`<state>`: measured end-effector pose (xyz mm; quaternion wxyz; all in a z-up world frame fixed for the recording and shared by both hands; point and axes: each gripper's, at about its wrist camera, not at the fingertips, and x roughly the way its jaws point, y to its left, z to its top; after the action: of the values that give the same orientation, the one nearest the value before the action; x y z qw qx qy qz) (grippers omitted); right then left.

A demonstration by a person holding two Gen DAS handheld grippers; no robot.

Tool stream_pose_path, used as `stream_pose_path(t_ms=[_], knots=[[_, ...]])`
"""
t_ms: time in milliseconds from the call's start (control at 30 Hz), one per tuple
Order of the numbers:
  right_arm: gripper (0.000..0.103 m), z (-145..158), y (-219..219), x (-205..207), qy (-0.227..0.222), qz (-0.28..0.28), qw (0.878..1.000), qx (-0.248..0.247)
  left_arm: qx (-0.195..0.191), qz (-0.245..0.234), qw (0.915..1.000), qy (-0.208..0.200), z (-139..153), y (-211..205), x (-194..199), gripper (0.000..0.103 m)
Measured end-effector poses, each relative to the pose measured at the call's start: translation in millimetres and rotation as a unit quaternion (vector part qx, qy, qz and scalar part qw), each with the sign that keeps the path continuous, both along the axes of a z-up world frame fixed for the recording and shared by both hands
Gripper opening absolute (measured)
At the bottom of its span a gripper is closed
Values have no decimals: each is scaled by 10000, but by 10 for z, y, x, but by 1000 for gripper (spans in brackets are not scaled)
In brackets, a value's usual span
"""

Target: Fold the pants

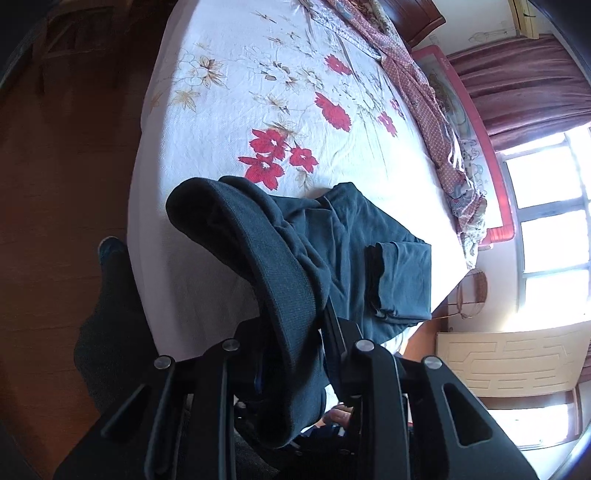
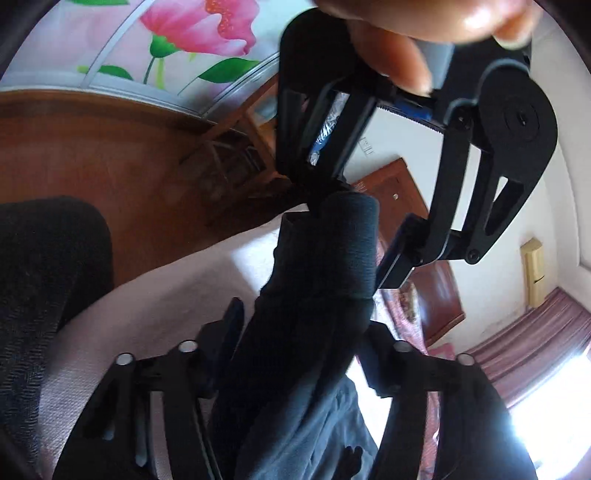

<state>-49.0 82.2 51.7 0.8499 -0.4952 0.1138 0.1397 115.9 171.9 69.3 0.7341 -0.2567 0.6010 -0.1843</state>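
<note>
My left gripper (image 1: 291,332) is matte black, its linkage arms pinned with round silver rivets. At twelve o'clock in the right view, bare fingertips (image 2: 417,22); my right gripper (image 2: 299,354) matches.

No word, number or brand can be read in either view — the faint marks on the white wall (image 2: 369,142) behind the left tool and the printed pink panel (image 1: 458,122) along the far right edge of the bed are too blurred to make out.

pants (image 1: 354,236) on bed (image 1: 229,92), quilt (image 1: 424,96) behind
</note>
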Motion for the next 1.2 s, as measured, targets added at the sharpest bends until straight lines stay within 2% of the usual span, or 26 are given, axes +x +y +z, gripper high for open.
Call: stream_pose_path(t_ms=[33,67,100,133,167,200,267,367,400,467,600,700,767,800,833,933,1000,1033,1067,1100,1133,1167,1200], knots=[[26,82,-52,77,206,-22,9997,91,136,-37,9999,-15,21,-19,17,28],[19,195,-128,156,480,-58,9982,344,208,-68,9997,-85,64,-39,31,39],[18,332,-233,255,777,-156,9944,702,168,-71,9997,-151,112,-50,37,50],[17,468,-350,349,1005,-253,9893,1026,91,-107,9997,-207,161,-70,50,56],[16,612,-492,444,1307,-311,9802,1454,126,-148,9994,-270,233,-101,64,70],[16,766,-677,561,1672,-417,9647,1989,244,-118,9988,-399,330,-120,68,83],[15,999,-1049,763,2093,-616,9366,2742,226,-66,9958,-884,588,-146,35,86],[15,1267,-1657,955,2227,-933,9001,3628,190,8,9855,-1687,980,-210,-79,97],[15,1333,-1880,972,2237,-1035,8862,3924,215,27,9803,-1962,1090,-242,-129,98],[15,1444,-2321,1050,2166,-1272,8629,4384,257,-30,9746,-2223,1192,-327,-193,99],[15,1478,-3142,1012,1817,-1699,8211,5138,302,-267,9744,-2213,1102,-565,-251,99],[15,1332,-3677,931,1535,-2099,7869,5596,313,-443,9803,-1898,872,-756,-260,99],[15,1163,-3816,910,1408,-2282,7610,5908,311,-524,9842,-1660,696,-864,-271,99],[15,1029,-3987,876,1369,-2418,7448,6067,354,-558,9853,-1575,621,-919,-282,99],[15,852,-4226,894,1443,-2545,7202,6291,428,-595,9856,-1521,559,-985,-299,99],[15,233,-4821,878,1877,-2805,6095,7174,541,-755,9858,-1401,397,-1172,-387,99],[18,-266,-5028,767,2205,-3199,5521,7377,518,-854,9859,-1340,306,-1307,-412,99],[23,-476,-5103,748,2395,-3153,5179,7582,502,-895,9860,-1316,254,-1371,-420,99],[23,-594,-5136,691,2353,-2976,4888,7856,481,-903,9866,-1274,207,-1432,-421,99],[25,-647,-5133,606,2300,-2862,4664,8048,442,-936,9872,-1210,152,-1499,-413,99],[34,-643,-5128,590,2322,-2817,4503,8149,380,-976,9877,-1163,104,-1574,-402,99],[54,-612,-5125,586,2351,-2730,4387,8233,298,-1002,9877,-1167,61,-1659,-395,99],[63,-562,-5133,594,2393,-2658,4309,8285,265,-1042,9872,-1181,27,-1748,-387,99]])
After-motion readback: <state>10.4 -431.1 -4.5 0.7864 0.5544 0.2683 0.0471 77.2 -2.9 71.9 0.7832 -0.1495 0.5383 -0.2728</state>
